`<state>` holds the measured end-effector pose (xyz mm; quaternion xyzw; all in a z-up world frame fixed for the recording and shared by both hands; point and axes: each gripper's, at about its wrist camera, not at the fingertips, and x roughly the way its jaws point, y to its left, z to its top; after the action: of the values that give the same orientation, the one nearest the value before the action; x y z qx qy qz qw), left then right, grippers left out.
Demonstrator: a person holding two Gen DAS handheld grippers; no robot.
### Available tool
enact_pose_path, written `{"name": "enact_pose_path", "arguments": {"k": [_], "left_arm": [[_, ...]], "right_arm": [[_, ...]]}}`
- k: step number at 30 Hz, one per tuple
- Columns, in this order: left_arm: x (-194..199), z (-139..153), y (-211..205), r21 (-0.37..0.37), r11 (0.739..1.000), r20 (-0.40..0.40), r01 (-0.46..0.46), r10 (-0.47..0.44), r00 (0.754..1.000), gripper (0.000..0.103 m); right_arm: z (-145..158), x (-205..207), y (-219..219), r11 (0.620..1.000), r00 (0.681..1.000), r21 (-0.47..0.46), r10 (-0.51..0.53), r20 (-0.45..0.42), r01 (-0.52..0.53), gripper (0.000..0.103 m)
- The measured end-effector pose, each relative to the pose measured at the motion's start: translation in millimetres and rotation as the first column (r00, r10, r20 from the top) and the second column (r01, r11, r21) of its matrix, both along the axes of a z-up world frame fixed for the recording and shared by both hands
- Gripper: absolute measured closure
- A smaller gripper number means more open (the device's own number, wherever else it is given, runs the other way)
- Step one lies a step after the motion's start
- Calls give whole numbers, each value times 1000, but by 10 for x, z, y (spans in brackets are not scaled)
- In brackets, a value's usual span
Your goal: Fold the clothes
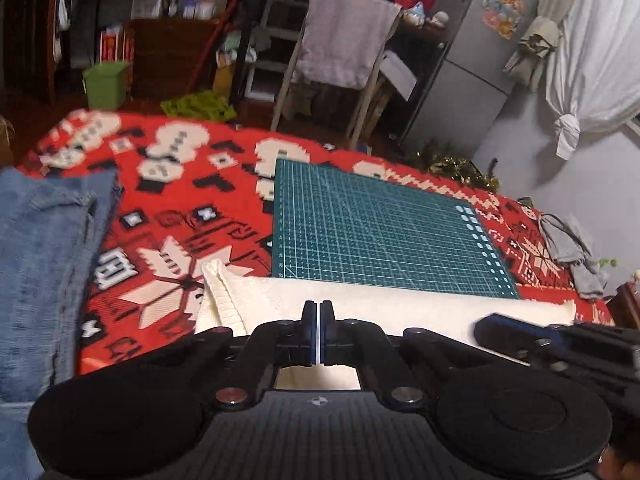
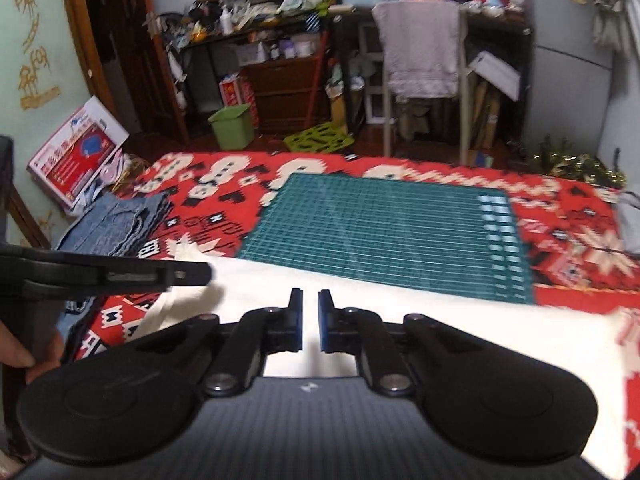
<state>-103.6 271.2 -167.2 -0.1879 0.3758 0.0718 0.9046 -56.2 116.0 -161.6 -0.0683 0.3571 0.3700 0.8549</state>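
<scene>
While the cream garment (image 1: 400,304) lies flat across the lower frame, overlapping the green cutting mat (image 1: 380,224), the left gripper (image 1: 319,332) seems clenched on its edge; the right gripper (image 2: 310,320) hovers released, ready to fold.

Two handheld grippers: left gripper (image 1: 319,330), lower centre of the left wrist view; right gripper (image 2: 310,326), lower centre of the right wrist view.

One cream garment (image 1: 400,304), across the lower middle of the frame.

One pile of blue denim (image 1: 44,248), left edge; number of pieces in it cannot be told.

One grey garment (image 1: 568,244), right edge.

One green cutting mat (image 1: 380,224), centre.

One red patterned blanket (image 1: 192,184).

One green bin (image 1: 106,84), upper left.

One chair (image 1: 340,64), top centre, with one pale towel (image 1: 346,36) over its back.

One fridge (image 1: 476,60), upper right.

One knotted white curtain (image 1: 592,56), far right.
</scene>
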Motion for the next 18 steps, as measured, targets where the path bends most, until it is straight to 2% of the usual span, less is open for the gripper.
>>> {"name": "enact_pose_path", "arguments": {"k": [3,9,13,16,18], "left_arm": [[98,-133,72,-22,999,-27,26,-27,999,102],[77,-186,159,-58,997,-18,43,-44,999,102],[61,-165,190,-84,996,-28,21,-24,999,103],[73,-147,225,-104,995,4,13,-13,1000,103],[98,-165,290,-151,989,18,8,-5,1000,103]], "right_arm": [[-128,104,263,1000,999,-14,24,-22,-24,95],[-302,180,669,997,997,-29,65,-28,-66,97],[-414,247,775,997,997,-50,60,-56,-63,97],[-460,267,760,997,996,-47,56,-70,-59,97],[-444,266,741,998,996,-35,44,-72,-47,96]]}}
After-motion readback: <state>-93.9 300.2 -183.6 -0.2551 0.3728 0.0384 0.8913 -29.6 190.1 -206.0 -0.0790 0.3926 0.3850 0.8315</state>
